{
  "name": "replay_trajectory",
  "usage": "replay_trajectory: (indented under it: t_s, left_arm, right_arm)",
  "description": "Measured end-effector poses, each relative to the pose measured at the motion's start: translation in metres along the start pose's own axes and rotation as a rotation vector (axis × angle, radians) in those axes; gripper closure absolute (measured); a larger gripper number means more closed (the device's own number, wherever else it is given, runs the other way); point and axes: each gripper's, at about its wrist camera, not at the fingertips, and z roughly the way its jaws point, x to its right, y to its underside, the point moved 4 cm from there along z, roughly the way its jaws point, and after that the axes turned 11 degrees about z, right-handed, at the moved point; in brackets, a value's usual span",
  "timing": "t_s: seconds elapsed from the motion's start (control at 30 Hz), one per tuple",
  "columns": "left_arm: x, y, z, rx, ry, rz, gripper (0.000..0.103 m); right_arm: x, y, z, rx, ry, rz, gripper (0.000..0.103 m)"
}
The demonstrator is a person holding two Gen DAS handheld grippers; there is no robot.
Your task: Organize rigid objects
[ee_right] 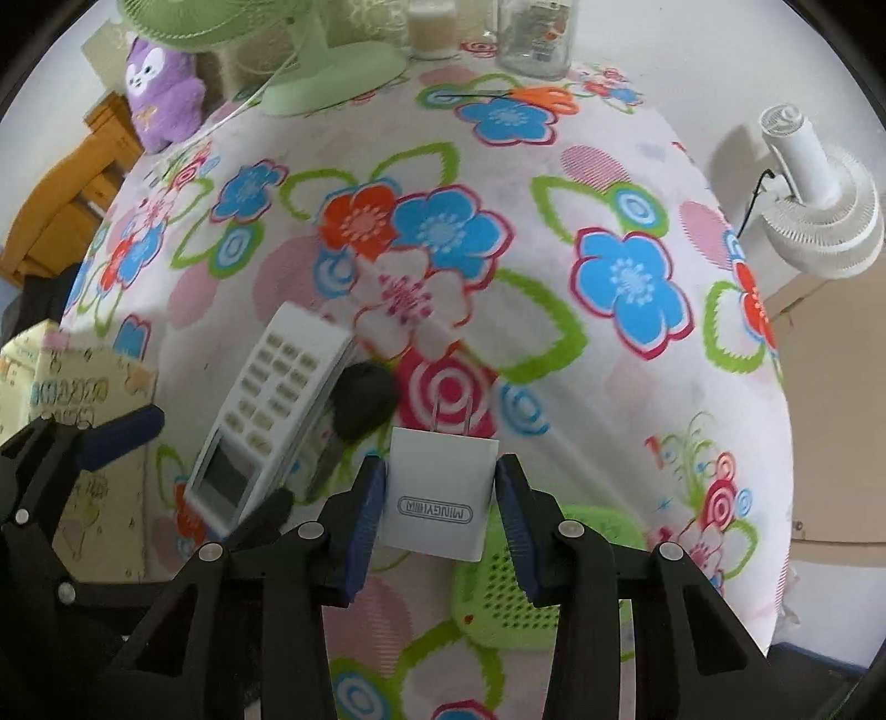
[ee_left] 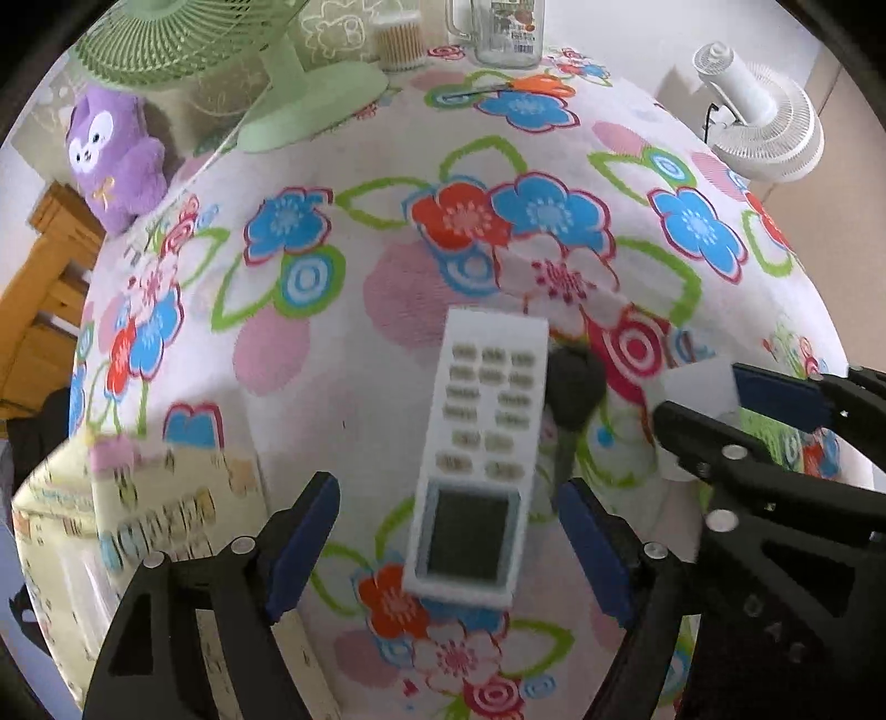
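Observation:
A white remote control (ee_left: 476,459) lies on the flowered tablecloth (ee_left: 387,221), screen end toward me. My left gripper (ee_left: 448,548) straddles that end, open, with a gap between each blue pad and the remote. A black key (ee_left: 573,387) rests against the remote's right side. My right gripper (ee_right: 440,490) is shut on a white plug charger (ee_right: 437,498), prongs pointing away, held just above the cloth. In the right wrist view the remote (ee_right: 271,410) and key (ee_right: 362,399) lie to the left of the charger. The left wrist view shows the held charger (ee_left: 692,382) at the right.
A green perforated basket (ee_right: 509,587) sits beneath the right gripper. A yellow printed box (ee_left: 138,498) stands at the left edge. At the back are a green fan (ee_left: 310,105), a purple plush (ee_left: 116,155), a glass jar (ee_left: 506,33) and orange scissors (ee_left: 531,86). A white fan (ee_left: 764,122) is off the table's right side.

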Motion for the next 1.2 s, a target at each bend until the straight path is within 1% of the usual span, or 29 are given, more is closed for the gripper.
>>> replay_trajectory:
  t_s: [0.03, 0.07, 0.23, 0.33, 0.43, 0.5, 0.63, 1.0, 1.2]
  left_arm:
    - [-0.001, -0.002, 0.002, -0.003, -0.002, 0.002, 0.026]
    - [-0.003, -0.004, 0.004, -0.007, -0.002, 0.003, 0.031]
    - [-0.002, -0.014, 0.018, -0.022, 0.03, 0.003, 0.04]
    - [0.002, -0.016, 0.022, -0.019, 0.058, 0.013, 0.056]
    - [0.003, -0.019, 0.021, -0.022, 0.051, 0.024, 0.057]
    - [0.003, -0.018, 0.02, -0.026, 0.059, 0.016, 0.057]
    - [0.002, -0.016, 0.009, -0.012, 0.058, 0.019, 0.057]
    - [0.0, -0.004, -0.026, 0.036, 0.066, 0.013, 0.057]
    - [0.001, 0.004, -0.044, 0.059, 0.056, 0.01, 0.057]
  right_arm:
    - [0.002, -0.002, 0.001, -0.001, 0.003, 0.005, 0.059]
    - [0.004, -0.004, 0.001, -0.002, 0.006, 0.01, 0.06]
    - [0.008, -0.009, 0.006, -0.015, 0.011, 0.016, 0.059]
    - [0.007, -0.009, 0.007, -0.016, 0.008, 0.021, 0.059]
    - [0.006, -0.009, 0.007, -0.017, 0.011, 0.022, 0.059]
    - [0.006, -0.009, 0.006, -0.02, 0.008, 0.029, 0.059]
    - [0.006, -0.008, 0.003, -0.015, 0.015, 0.032, 0.059]
    - [-0.005, 0.0, -0.029, 0.041, 0.007, 0.009, 0.059]
    - [-0.013, 0.009, -0.045, 0.059, 0.005, 0.011, 0.059]
